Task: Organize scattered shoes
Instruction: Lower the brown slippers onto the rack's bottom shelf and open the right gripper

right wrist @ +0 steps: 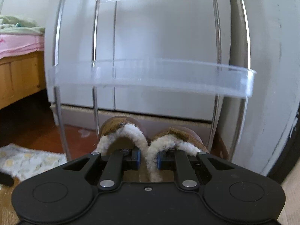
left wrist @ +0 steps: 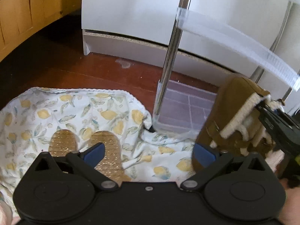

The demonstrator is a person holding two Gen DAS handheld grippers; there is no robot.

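Right hand-held gripper (right wrist: 148,161) is closed on the fleecy inner collars of a pair of brown fleece-lined slippers (right wrist: 150,138), pinching the two white rims together between its blue pads so both shoes hang as one bundle just ahead of it. Left hand-held gripper (left wrist: 148,153) stands with its jaws wide apart and nothing between them, hovering over a lemon-print cloth (left wrist: 75,112) on the wooden floor (left wrist: 93,69). Beneath and just ahead of its left finger lies a pair of gold woven insoles or flat soles (left wrist: 105,150), side by side on that cloth; what exactly they are I cannot tell. Judging by this, the task is in its middle: one pair has been gathered and is being carried toward the clear-shelved shoe rack (right wrist: 150,76), which stands straight ahead of the right hand-held gripper against a white cabinet (right wrist: 159,28), but it is not yet set down. No shoes show on the visible shelves, and the gold pair remains on the cloth, so placing and at least one more fetch seem left. In the left wrist view the slippers (left wrist: 225,116) appear to the right, their long axis running away from the right hand-held gripper, toes pointing forward toward the rack and heel openings facing back to the pads.
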